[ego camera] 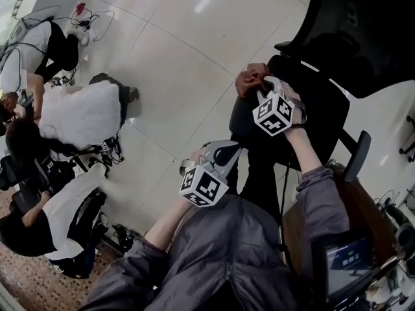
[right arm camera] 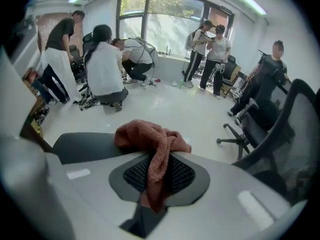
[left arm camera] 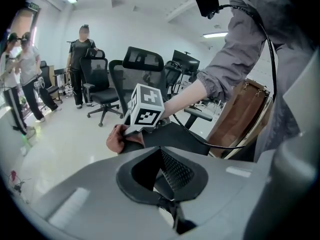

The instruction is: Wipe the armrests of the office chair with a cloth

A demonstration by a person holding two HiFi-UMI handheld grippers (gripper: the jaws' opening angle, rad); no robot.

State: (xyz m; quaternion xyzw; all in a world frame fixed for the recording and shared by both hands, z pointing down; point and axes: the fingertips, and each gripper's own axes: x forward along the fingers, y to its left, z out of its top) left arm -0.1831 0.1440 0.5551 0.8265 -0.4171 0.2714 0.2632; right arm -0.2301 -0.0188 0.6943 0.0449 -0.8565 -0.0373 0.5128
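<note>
A reddish-brown cloth (ego camera: 253, 80) (right arm camera: 150, 139) lies bunched on the front end of the black office chair's near armrest (ego camera: 241, 120) (right arm camera: 80, 146). My right gripper (ego camera: 260, 91) (right arm camera: 159, 176) points steeply down onto it, shut on the cloth, whose tail runs down between the meshed pads. The left gripper view shows the cloth (left arm camera: 117, 139) under the right gripper's marker cube. My left gripper (ego camera: 219, 153) (left arm camera: 162, 171) hovers a little short of that armrest, shut, with nothing between its pads. The chair's other armrest (ego camera: 358, 154) stands at the right, beyond the seat (ego camera: 321, 109).
Several people crouch on the floor at the left (ego camera: 78, 115) among cables and gear (ego camera: 120, 235). Other office chairs (left arm camera: 102, 91) and standing people (right arm camera: 212, 59) are farther off. A brown case (ego camera: 353, 206) and a small screen (ego camera: 343, 261) sit close at the right.
</note>
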